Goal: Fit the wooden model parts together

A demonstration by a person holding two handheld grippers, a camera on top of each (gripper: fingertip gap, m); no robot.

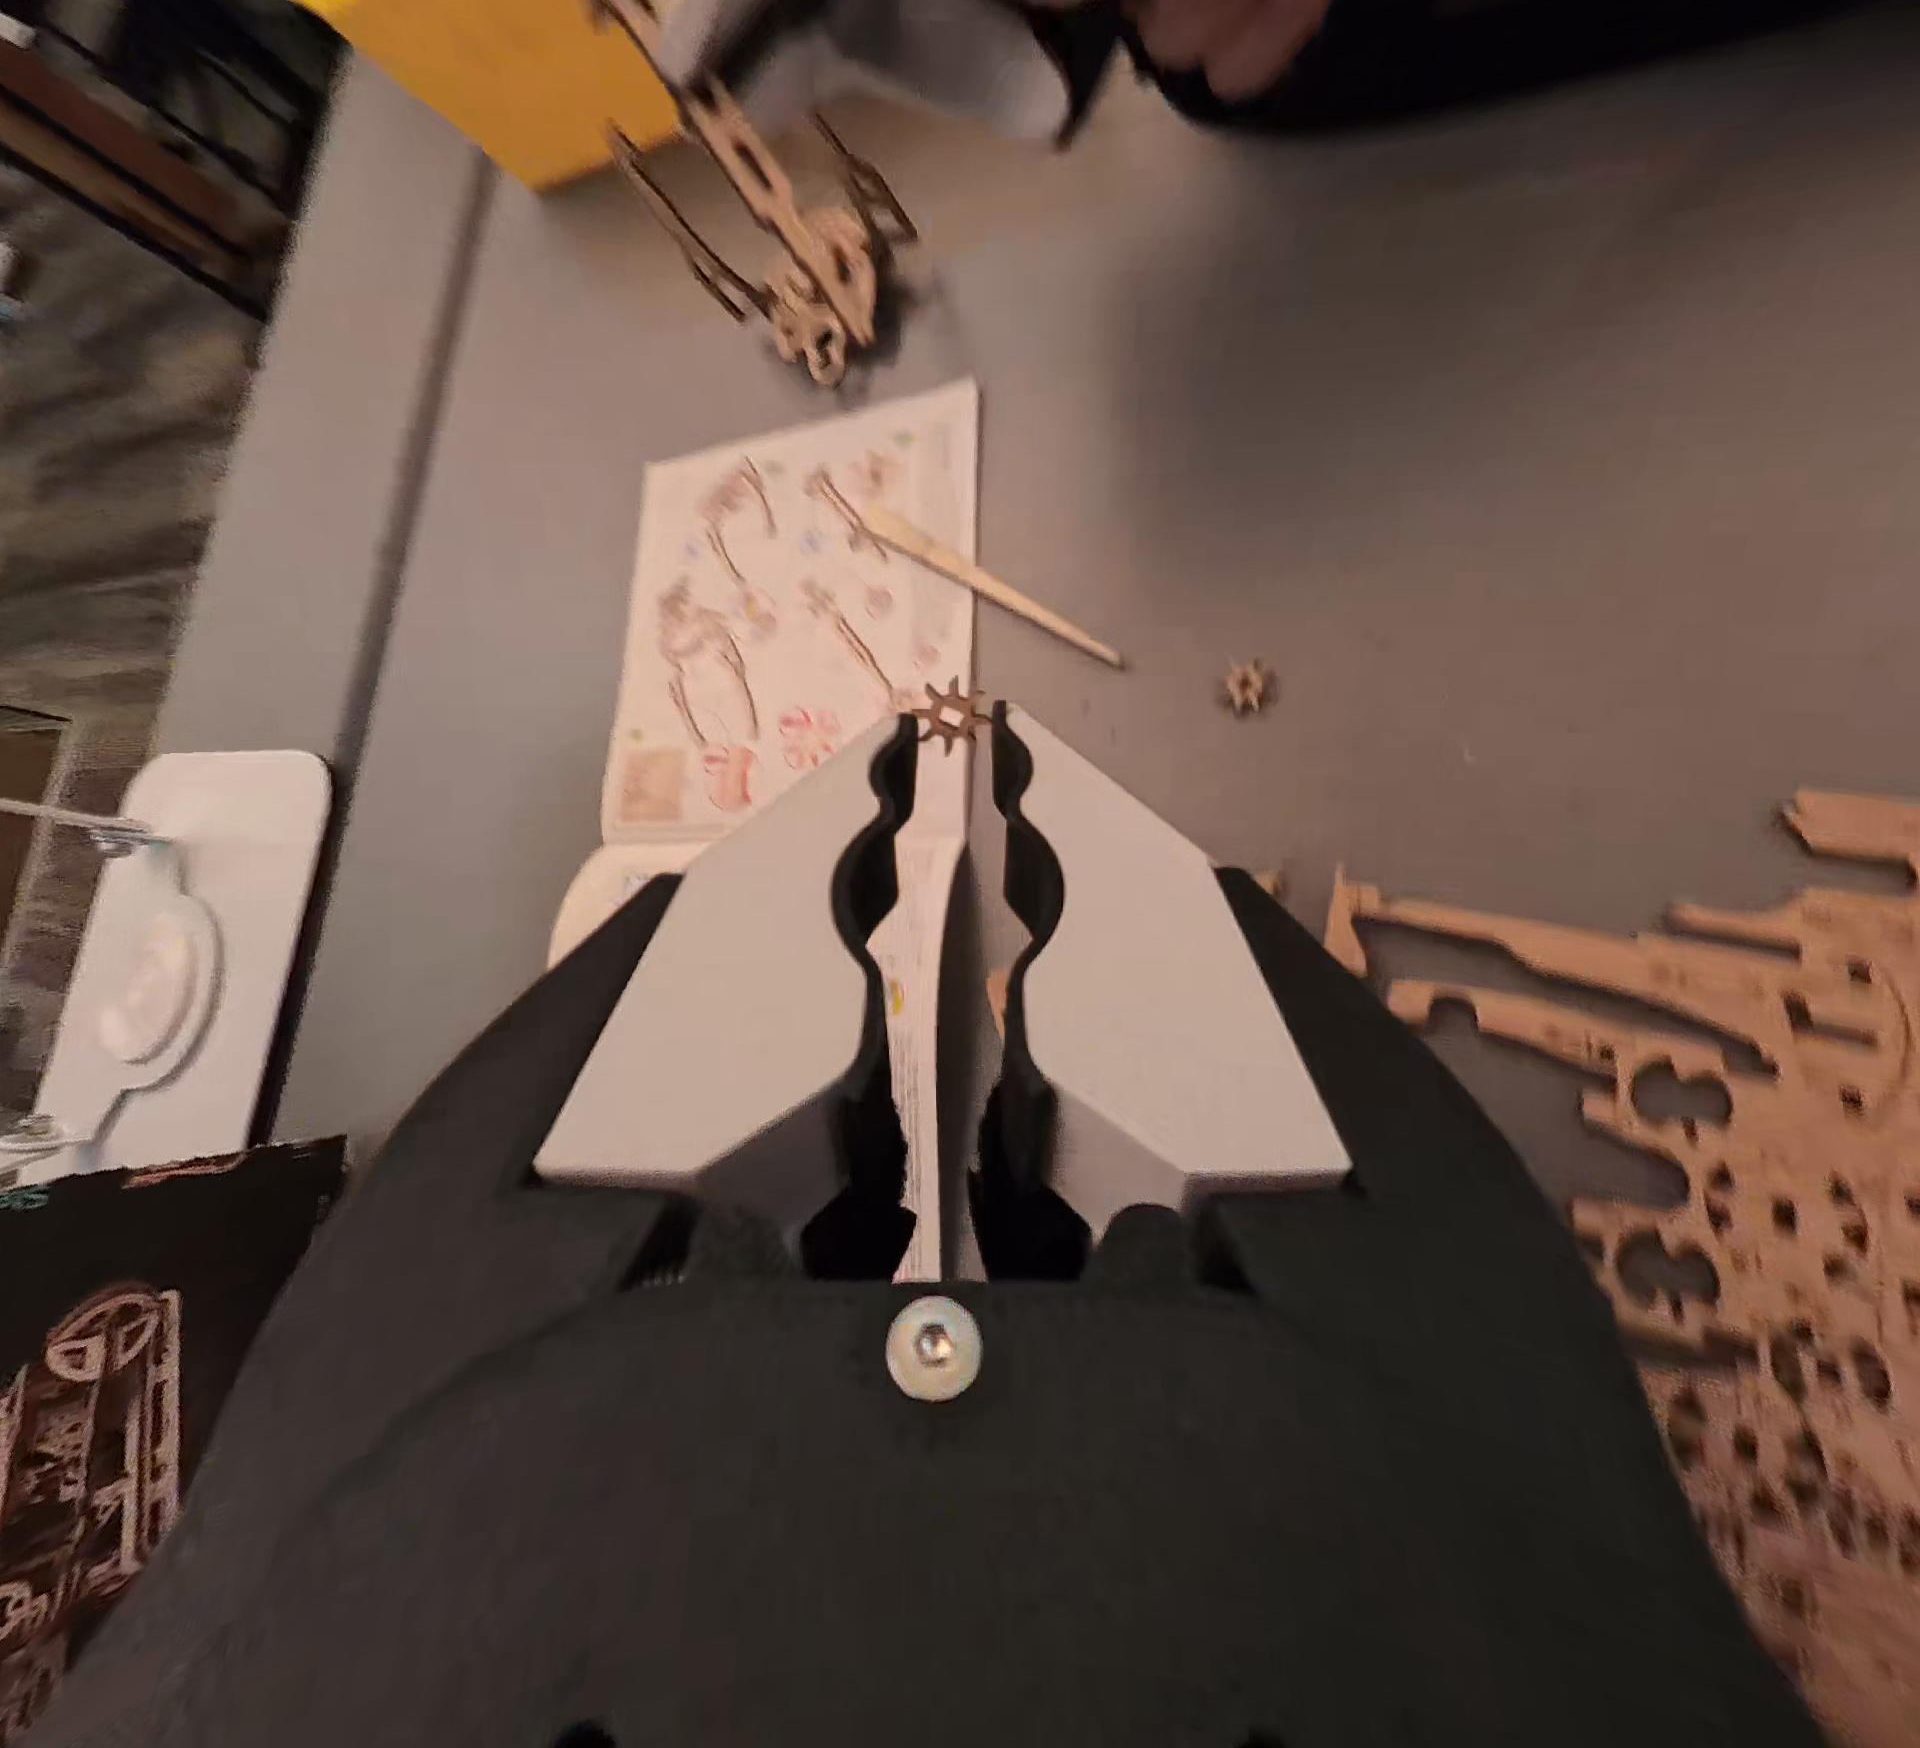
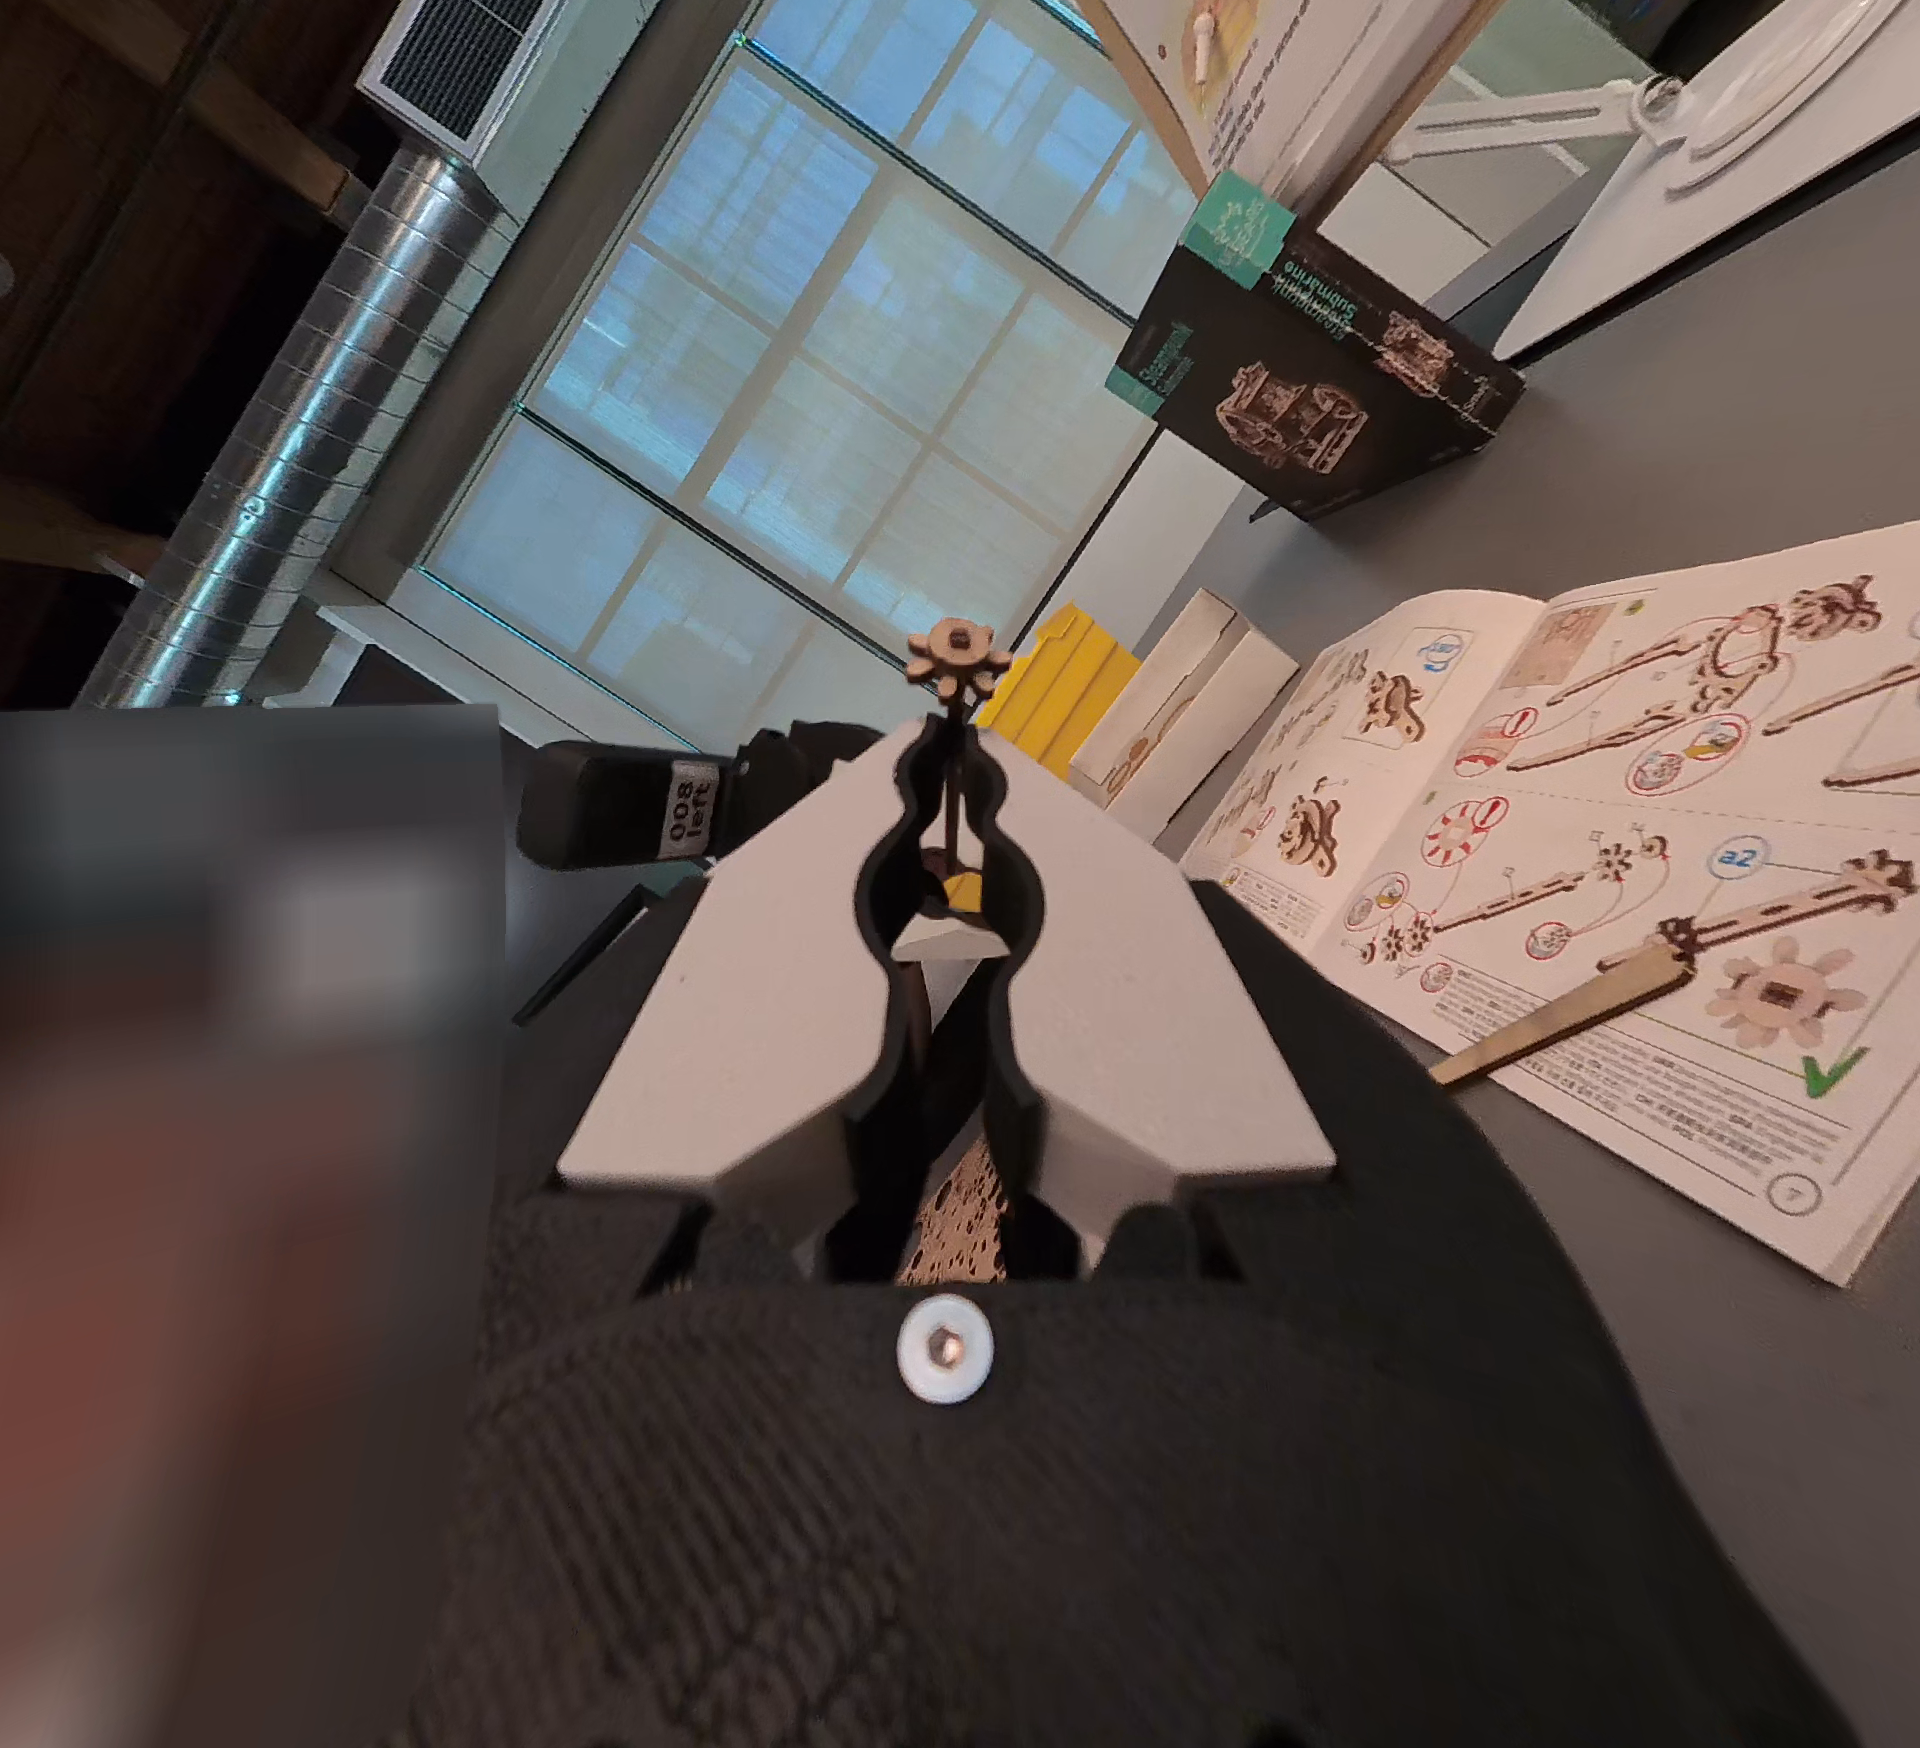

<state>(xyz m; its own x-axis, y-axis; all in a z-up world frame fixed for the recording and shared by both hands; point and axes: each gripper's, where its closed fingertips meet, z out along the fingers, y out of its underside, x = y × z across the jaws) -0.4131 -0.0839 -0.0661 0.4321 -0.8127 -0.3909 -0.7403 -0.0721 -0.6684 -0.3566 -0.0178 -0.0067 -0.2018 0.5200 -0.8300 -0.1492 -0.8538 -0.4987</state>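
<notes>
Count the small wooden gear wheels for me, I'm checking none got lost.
3: one in the left gripper, one loose on the table, one atop the model the right gripper holds. Others may be hidden.

Dim, warm indoor light; the window (image 2: 790,327) at 11 o'clock glows cool blue. Left wrist view smears with motion blur toward 12 o'clock; wide-angle edges bend.

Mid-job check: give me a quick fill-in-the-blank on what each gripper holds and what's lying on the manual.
1. The left gripper pinches a small wooden ____ at its fingertips.
2. The right gripper holds the partly built model by its ____ strip.
3. A thin wooden stick lies partly across the open ____.
4. A loose second gear rests on the ____ table.

Missing words: gear; long; manual; grey
</notes>
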